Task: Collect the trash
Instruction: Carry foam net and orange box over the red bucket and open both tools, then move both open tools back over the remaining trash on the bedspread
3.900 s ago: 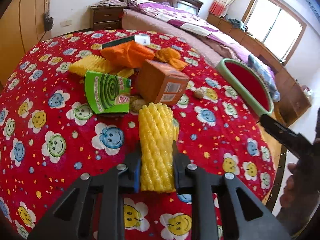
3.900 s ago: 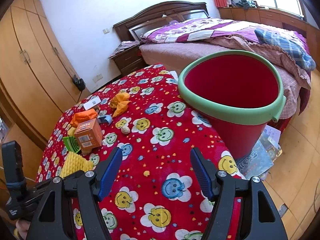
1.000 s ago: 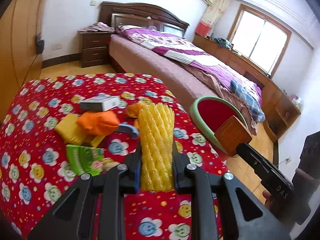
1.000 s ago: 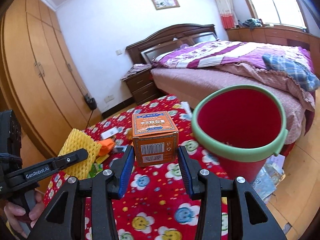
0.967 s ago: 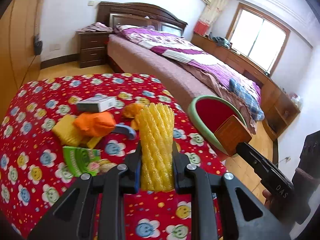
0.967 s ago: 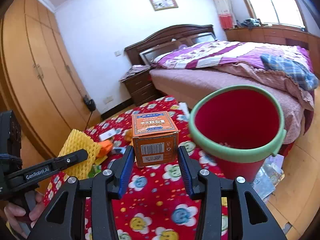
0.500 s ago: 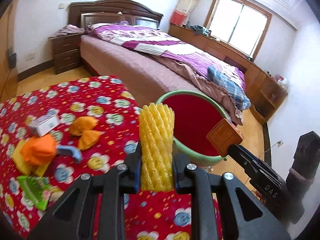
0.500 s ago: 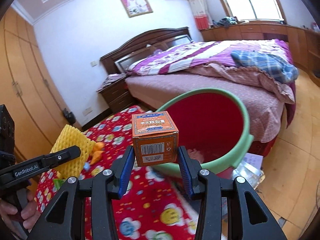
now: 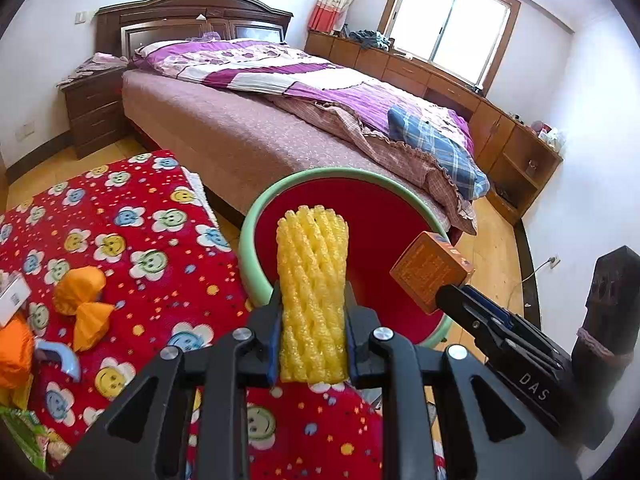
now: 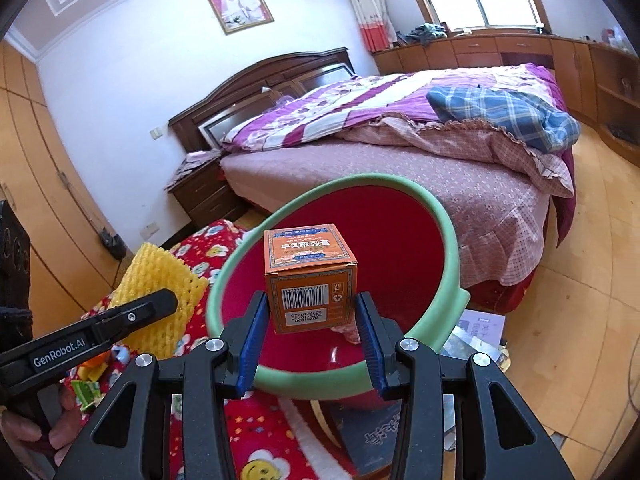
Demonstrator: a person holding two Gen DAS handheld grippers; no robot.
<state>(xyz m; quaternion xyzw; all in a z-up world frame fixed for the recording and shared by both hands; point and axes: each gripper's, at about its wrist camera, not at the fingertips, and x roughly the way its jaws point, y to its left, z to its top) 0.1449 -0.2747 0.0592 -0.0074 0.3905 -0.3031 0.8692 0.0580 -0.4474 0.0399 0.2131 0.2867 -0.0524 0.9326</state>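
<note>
My left gripper [image 9: 312,316] is shut on a yellow foam fruit net [image 9: 312,272] and holds it upright over the near rim of the red bucket with a green rim [image 9: 250,220]. My right gripper [image 10: 310,312] is shut on an orange cardboard box [image 10: 310,276] and holds it above the bucket's [image 10: 448,240] open mouth. The box [image 9: 430,268] also shows in the left wrist view at the right, and the net [image 10: 158,276] in the right wrist view at the left.
The table with a red smiley-flower cloth [image 9: 132,248] still carries orange wrappers [image 9: 82,304], a blue scrap [image 9: 60,354], a white box [image 9: 12,298] and a green packet [image 9: 24,436]. A bed [image 9: 280,120] stands behind the bucket. Papers [image 10: 476,332] lie on the floor.
Both grippers have swung right from the table to the bucket, carrying the net and the box. The bucket now fills the middle of both views.
</note>
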